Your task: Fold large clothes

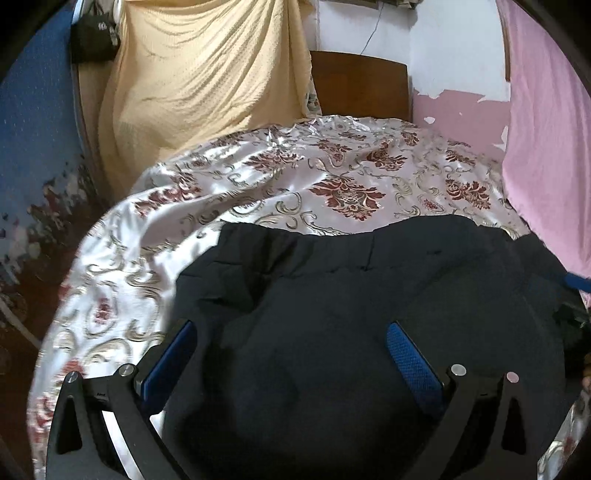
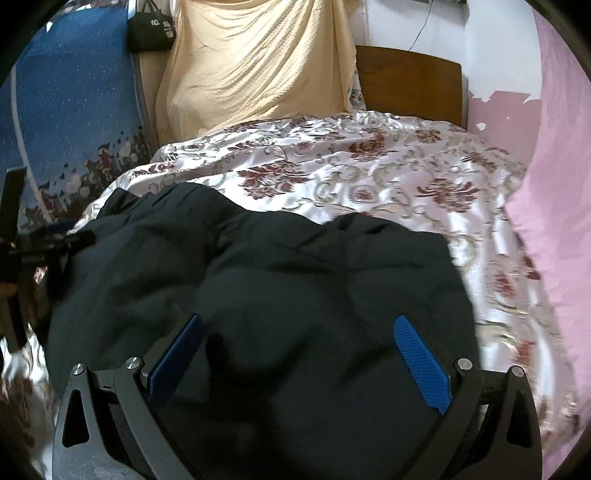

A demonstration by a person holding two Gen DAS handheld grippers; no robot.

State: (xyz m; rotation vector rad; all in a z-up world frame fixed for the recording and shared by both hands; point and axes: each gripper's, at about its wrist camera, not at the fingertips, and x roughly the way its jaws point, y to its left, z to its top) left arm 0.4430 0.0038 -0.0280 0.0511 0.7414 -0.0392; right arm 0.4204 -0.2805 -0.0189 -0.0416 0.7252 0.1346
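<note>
The only writing I can find is on the small black bag (image 2: 152,30) hanging at the top left, beside the yellow cloth (image 2: 255,62) draped on the wall: it carries white marks that look like characters, too small and blurred for me to read. The dark garment (image 2: 258,280) itself shows no label or print in either view.

That garment is a very dark navy, nearly black, of a matte, thick-looking fabric. It lies rumpled on the satin bedspread (image 1: 332,177) (a pale shiny one with dark red flowers and gold scrolls), at the near end of the bed, and it fills the space under both my tools. In my left view its far edge shows a straight band with a seam and a few short stitched lines, like a waistband or hem; soft folds and bulges run across the rest.

My left gripper (image 1: 291,332) stands wide, its blue pads (image 1: 413,362) spread apart over the cloth and closed on nothing. My right gripper (image 2: 299,325) is equally wide, with the fabric lying between and below its fingers, not pinched.

A brown wooden headboard (image 2: 410,81) stands at the far end of the bed, and pink cloth (image 2: 554,184) hangs on the right.
</note>
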